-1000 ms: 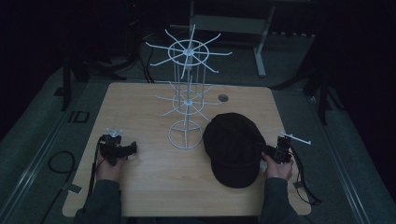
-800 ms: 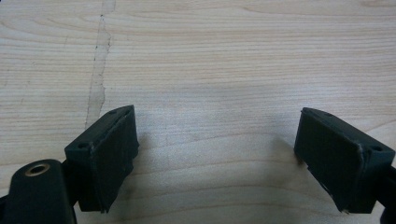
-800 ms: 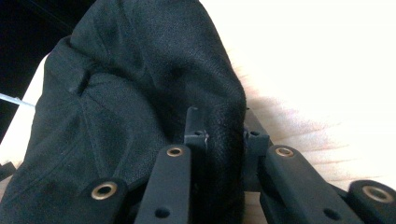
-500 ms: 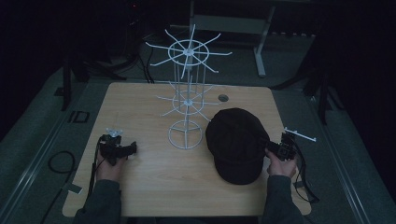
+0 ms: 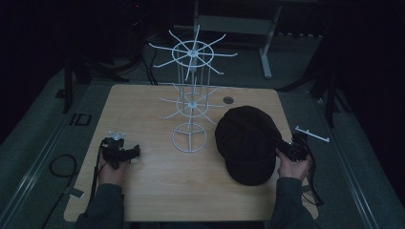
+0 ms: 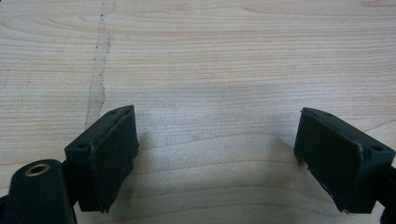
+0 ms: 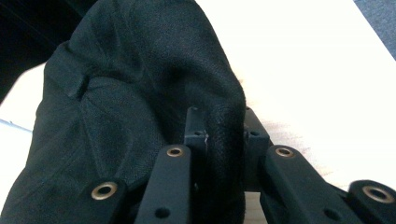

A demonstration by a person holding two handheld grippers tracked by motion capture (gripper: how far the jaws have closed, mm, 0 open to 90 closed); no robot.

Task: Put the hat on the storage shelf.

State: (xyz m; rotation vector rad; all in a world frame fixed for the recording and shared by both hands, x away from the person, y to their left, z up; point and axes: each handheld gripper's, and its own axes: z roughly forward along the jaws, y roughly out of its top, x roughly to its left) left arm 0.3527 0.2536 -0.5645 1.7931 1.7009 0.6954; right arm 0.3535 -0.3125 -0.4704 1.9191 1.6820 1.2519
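A black cap (image 5: 246,143) lies on the right half of the wooden table (image 5: 153,181), its brim toward the person. My right gripper (image 5: 285,148) is at the cap's right edge, shut on a fold of the black cap's fabric (image 7: 140,93), which is pinched between the right gripper's (image 7: 219,135) two jaws. My left gripper (image 5: 125,153) rests low over the table's left side, held in the person's hand. In the left gripper view its jaws stand wide apart over bare wood (image 6: 210,70), the left gripper (image 6: 215,158) open and holding nothing.
A white wire display rack (image 5: 191,95) with spoke-like arms stands at the table's middle back, just left of the cap. A small round hole (image 5: 228,100) sits near the far edge. Dark floor and cables surround the table.
The right gripper has drawn the cap's right edge slightly toward the right. The left gripper has stayed where it was.
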